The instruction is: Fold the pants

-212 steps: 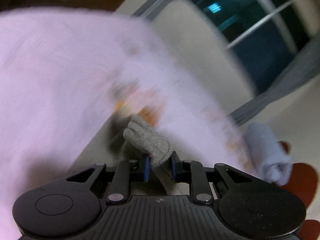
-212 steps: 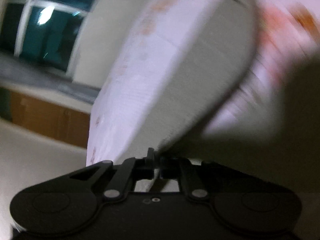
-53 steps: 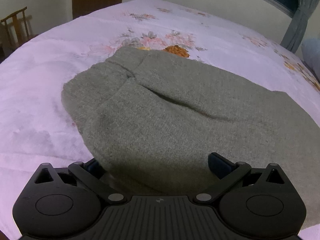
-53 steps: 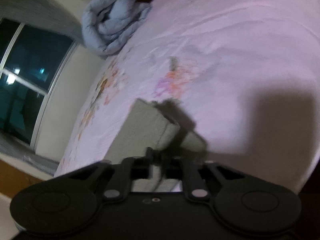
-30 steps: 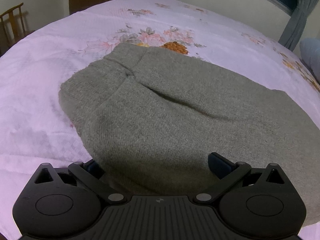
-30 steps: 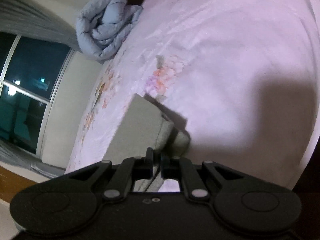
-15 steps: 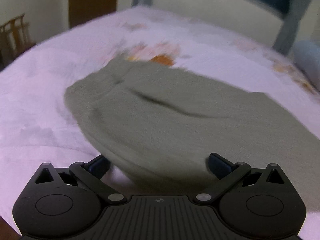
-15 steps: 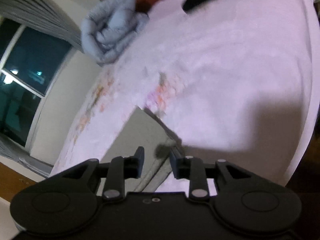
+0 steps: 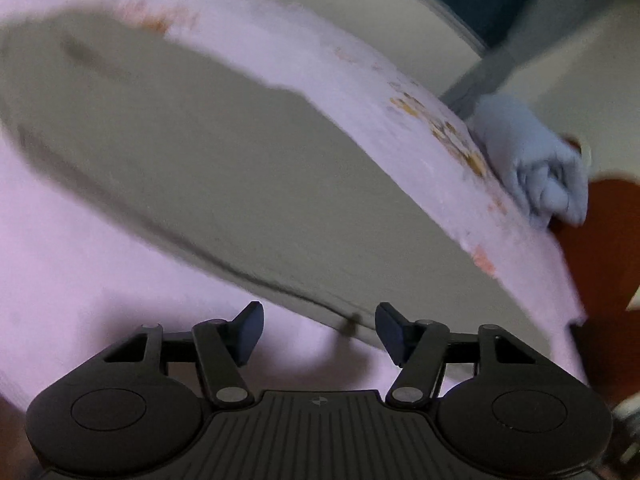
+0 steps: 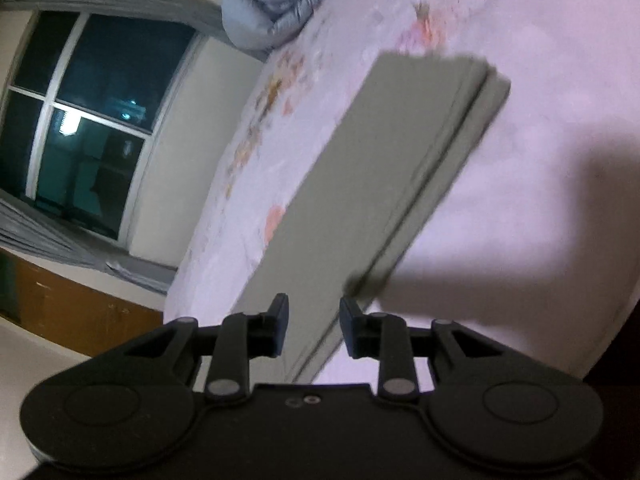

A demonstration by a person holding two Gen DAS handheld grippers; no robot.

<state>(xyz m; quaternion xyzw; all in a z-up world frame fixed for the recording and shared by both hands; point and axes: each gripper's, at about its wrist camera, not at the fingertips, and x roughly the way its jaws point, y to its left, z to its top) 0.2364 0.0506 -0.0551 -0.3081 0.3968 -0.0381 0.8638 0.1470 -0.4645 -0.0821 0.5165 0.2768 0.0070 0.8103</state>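
Note:
The grey-green pants point(image 9: 200, 152) lie folded lengthwise in a long flat strip on the lilac flowered bedsheet point(image 9: 80, 280). My left gripper point(image 9: 318, 316) hovers at their near folded edge. Its jaws are closing with only sheet and the cloth's edge ahead of them, and nothing is gripped. In the right wrist view the pants point(image 10: 380, 168) stretch away from my right gripper point(image 10: 314, 306), their stacked layers showing along the right side. That gripper stands slightly open; the near end of the cloth lies under the gap, and the pads do not press on it.
A rolled pale blue blanket point(image 9: 536, 160) sits at the bed's far end by a red-brown headboard point(image 9: 600, 240); the right wrist view shows the blanket point(image 10: 276, 4) too. A dark window point(image 10: 88, 112) with grey curtains and a wooden cabinet point(image 10: 72, 312) lie beyond the bed's left side.
My left gripper swung right along the pants, rolled, and narrowed its jaws. My right gripper let go of the pants' end and drew back, so more of the strip shows.

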